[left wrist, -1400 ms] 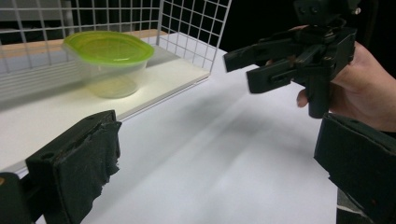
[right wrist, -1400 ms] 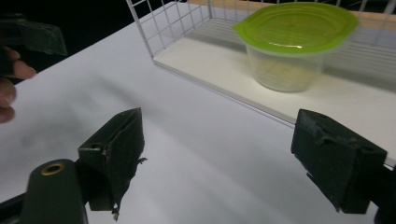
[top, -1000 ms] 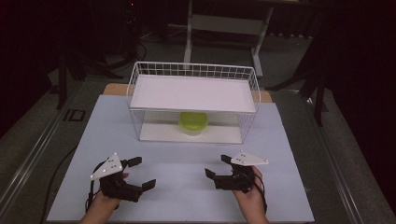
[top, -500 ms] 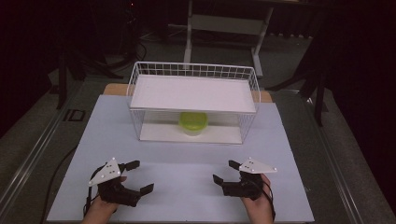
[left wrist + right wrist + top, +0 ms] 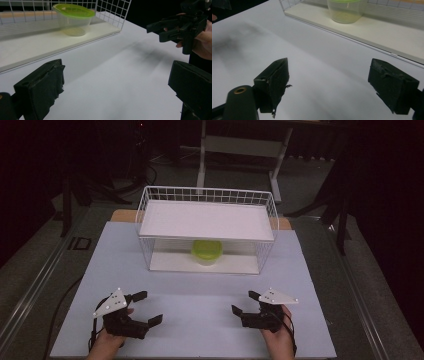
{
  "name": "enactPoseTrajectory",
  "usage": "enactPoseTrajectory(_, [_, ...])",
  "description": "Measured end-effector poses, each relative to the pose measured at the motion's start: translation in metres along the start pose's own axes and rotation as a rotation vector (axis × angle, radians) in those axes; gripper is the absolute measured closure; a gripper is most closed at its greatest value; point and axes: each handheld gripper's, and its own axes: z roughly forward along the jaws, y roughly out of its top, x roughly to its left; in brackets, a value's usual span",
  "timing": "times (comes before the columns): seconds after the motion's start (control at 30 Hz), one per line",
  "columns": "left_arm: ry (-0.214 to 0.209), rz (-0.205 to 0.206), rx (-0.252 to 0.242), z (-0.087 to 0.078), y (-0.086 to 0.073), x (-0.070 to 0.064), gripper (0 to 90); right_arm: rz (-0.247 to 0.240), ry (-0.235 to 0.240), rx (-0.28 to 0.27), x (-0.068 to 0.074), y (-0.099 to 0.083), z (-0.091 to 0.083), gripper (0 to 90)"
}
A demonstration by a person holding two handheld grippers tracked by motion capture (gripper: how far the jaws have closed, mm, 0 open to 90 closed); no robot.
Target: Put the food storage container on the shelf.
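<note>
A clear tub with a lime-green lid (image 5: 207,251) (image 5: 74,19) (image 5: 346,10) sits on the lower shelf of a white wire rack (image 5: 207,200), under its white upper shelf. My left gripper (image 5: 147,308) (image 5: 117,92) is held near the table's front left, jaws wide open with nothing between them. At the front right my right gripper (image 5: 245,302) (image 5: 328,85) is open too and holds nothing. Both point inward toward the table's middle, well short of the rack. The right gripper (image 5: 160,31) also appears far off in the left gripper view.
The white table top (image 5: 200,290) stretches between the grippers and the rack. A cable (image 5: 60,305) trails off the left front. Dark floor and a metal stand (image 5: 240,145) lie beyond the table's far edge.
Both grippers have drawn back toward the front edge of the table and stayed open. The tub and rack have not moved.
</note>
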Motion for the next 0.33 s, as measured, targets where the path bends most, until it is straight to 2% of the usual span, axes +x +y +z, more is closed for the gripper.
enactPoseTrajectory(0.33, [-0.007,-0.007,-0.008,0.0001,0.0000,0.0001,1.1,-0.005,0.017,-0.003,0.0001,0.0007,-0.0004,17.0])
